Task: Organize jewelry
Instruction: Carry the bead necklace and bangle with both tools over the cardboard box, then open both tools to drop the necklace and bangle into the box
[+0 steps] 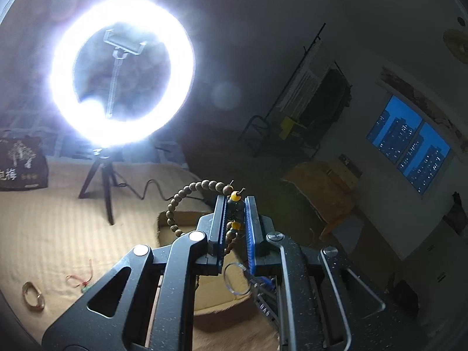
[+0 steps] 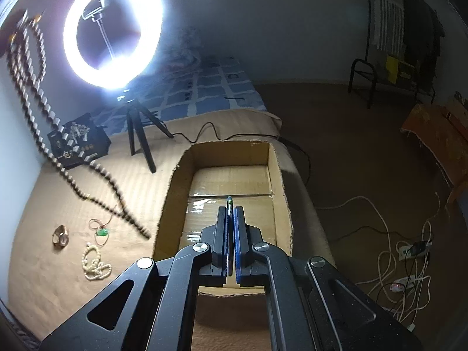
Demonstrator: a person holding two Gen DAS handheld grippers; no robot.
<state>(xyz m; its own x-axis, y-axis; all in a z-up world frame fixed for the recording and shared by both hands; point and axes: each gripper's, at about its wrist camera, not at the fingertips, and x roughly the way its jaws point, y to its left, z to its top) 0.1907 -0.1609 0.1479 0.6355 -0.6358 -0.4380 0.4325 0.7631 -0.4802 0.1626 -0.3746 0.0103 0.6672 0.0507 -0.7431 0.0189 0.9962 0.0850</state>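
Wooden beads (image 1: pixel 187 201) are clamped in the left gripper (image 1: pixel 235 204), which is lifted and aimed only slightly downward, toward the ring light (image 1: pixel 122 73). Jaws are nearly closed, pinching the strand right at the yellow bead (image 1: pixel 235 196); one loop arcs up and left past the fingertips, and in the right view the rest (image 2: pixel 38 111) trails in a long diagonal down to the mat (image 2: pixel 44 263). Round, matte, brownish beads, blurry in that view.

Right gripper (image 2: pixel 231 213) tilts more steeply down over the cardboard box (image 2: pixel 278 181), jaws closed on something thin with a green tip (image 2: pixel 230 201) poking straight out forward, can't tell what it is. Box is open-topped with a shiny taped floor.

On the ribbed tan mat left of the box: a pearl strand (image 2: pixel 95 264) in a heap, a red cord with a green pendant (image 2: pixel 102 232), and a brownish ring (image 2: pixel 60 236).
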